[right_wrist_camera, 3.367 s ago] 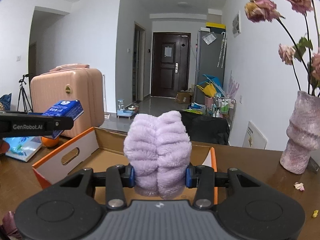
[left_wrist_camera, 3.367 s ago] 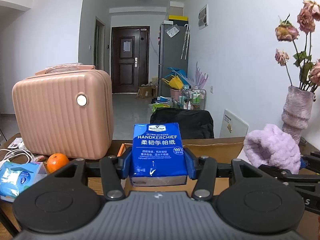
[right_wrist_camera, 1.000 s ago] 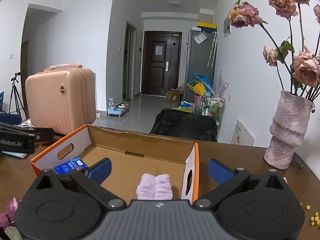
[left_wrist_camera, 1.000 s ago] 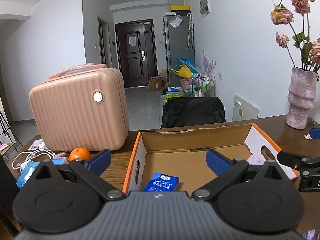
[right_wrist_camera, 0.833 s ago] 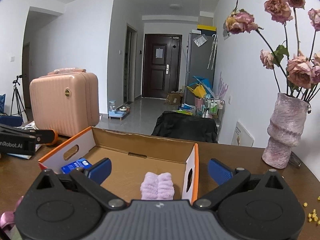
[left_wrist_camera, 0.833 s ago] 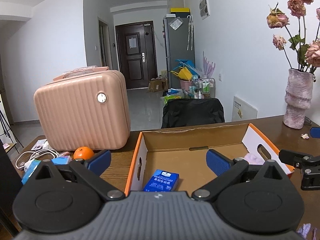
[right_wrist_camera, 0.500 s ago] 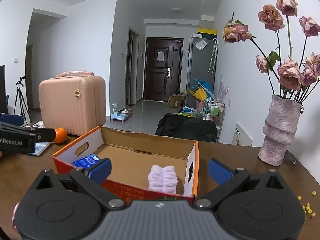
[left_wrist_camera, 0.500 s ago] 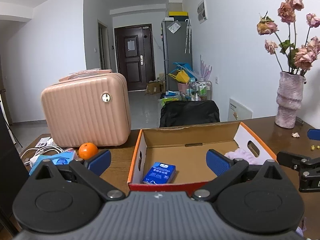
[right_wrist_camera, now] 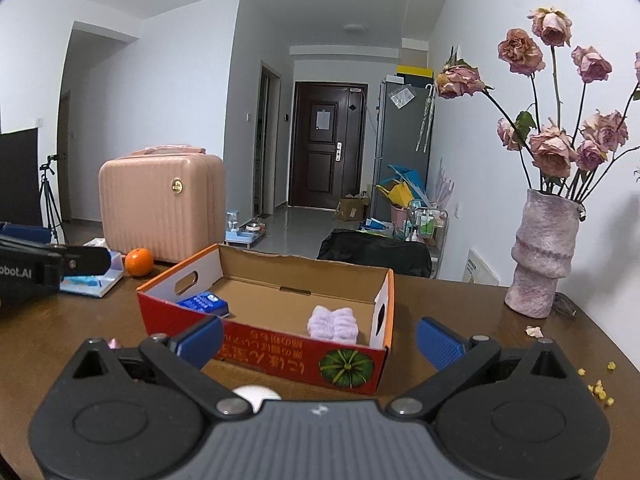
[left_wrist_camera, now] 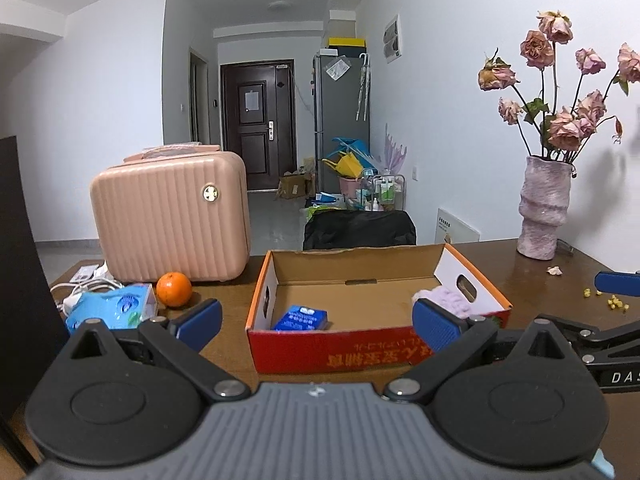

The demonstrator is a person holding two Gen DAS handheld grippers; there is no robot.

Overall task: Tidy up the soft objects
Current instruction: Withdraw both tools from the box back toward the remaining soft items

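Note:
An open cardboard box (left_wrist_camera: 376,346) (right_wrist_camera: 280,350) with a red front and orange rim stands on the brown table. Inside it a blue handkerchief pack (left_wrist_camera: 300,317) (right_wrist_camera: 204,304) lies at the left, and a fluffy purple cloth (left_wrist_camera: 448,297) (right_wrist_camera: 333,323) at the right. My left gripper (left_wrist_camera: 316,322) is open and empty, held back from the box's front wall. My right gripper (right_wrist_camera: 318,338) is also open and empty, in front of the box; its arm shows at the right of the left wrist view.
A pink suitcase (left_wrist_camera: 170,216) (right_wrist_camera: 160,202), an orange (left_wrist_camera: 174,289) (right_wrist_camera: 139,262) and a blue tissue pack (left_wrist_camera: 110,310) sit left of the box. A vase of dried roses (left_wrist_camera: 544,208) (right_wrist_camera: 542,256) stands at the right, with yellow crumbs (right_wrist_camera: 598,388) nearby. A white round thing (right_wrist_camera: 256,394) lies just under my right gripper.
Both grippers let go of the handkerchief pack and the purple cloth, which now lie in the box. Both have since drawn back, so the box's red front shows.

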